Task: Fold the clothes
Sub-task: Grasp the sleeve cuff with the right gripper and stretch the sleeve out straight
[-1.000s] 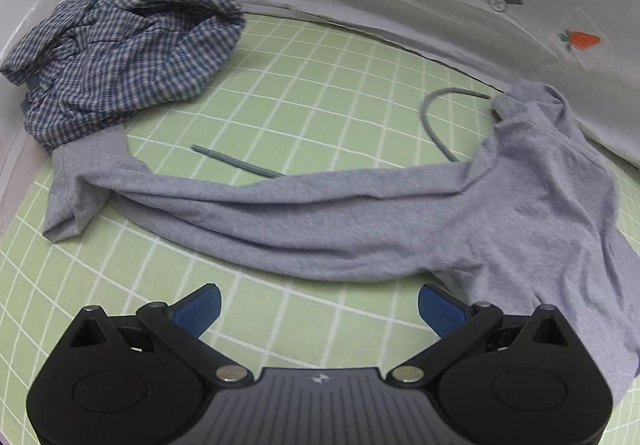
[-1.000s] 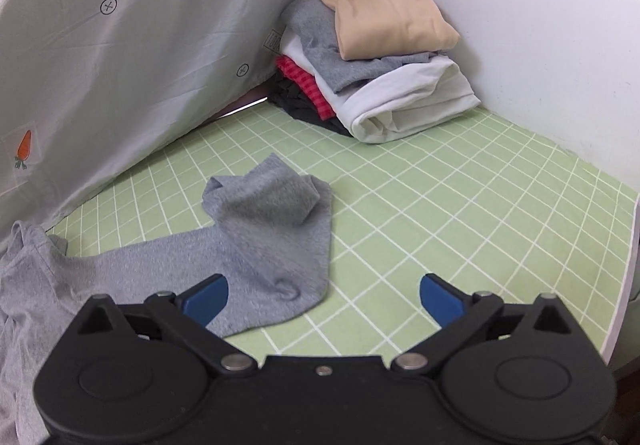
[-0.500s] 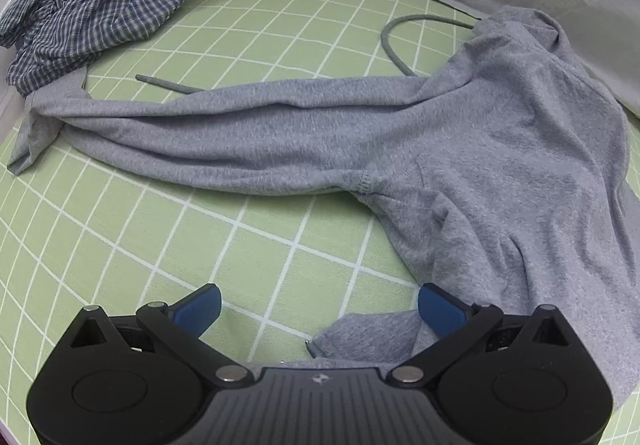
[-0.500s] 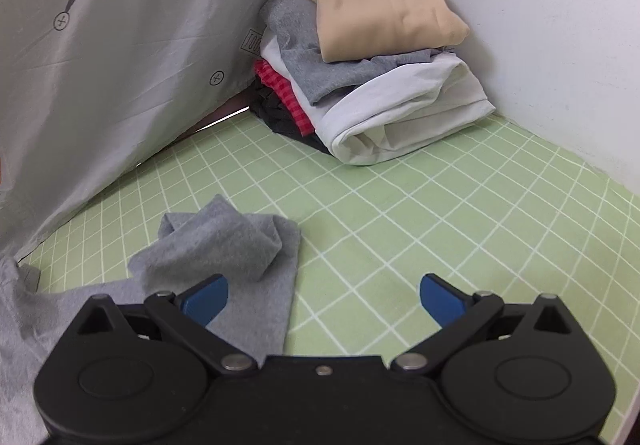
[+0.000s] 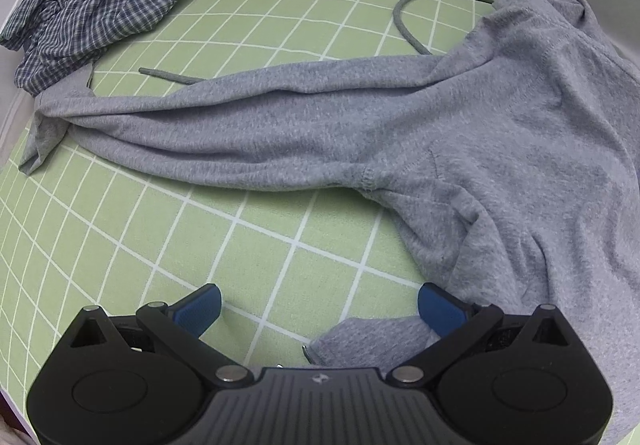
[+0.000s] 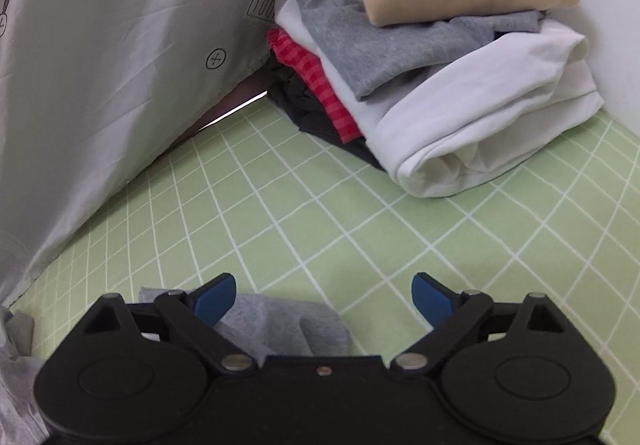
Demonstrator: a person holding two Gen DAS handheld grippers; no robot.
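Observation:
A grey hooded sweatshirt (image 5: 460, 149) lies unfolded on the green grid mat (image 5: 240, 237), one sleeve stretched to the left and its drawstring (image 5: 404, 25) looped on the mat. My left gripper (image 5: 319, 308) is open just above the mat, with a corner of the grey hem (image 5: 360, 341) between its jaws near the right finger. My right gripper (image 6: 323, 295) is open low over the mat (image 6: 360, 221), with the sweatshirt's other sleeve end (image 6: 280, 325) under its left finger.
A crumpled blue checked shirt (image 5: 100, 9) lies at the far left. A stack of folded clothes (image 6: 432, 57) sits in the right corner against the white wall. A grey printed sheet (image 6: 112, 65) hangs along the back.
Both grippers have moved forward and lower over the mat. The grey hem has come between the left jaws; the sleeve end has slid under the right gripper. Both stay open.

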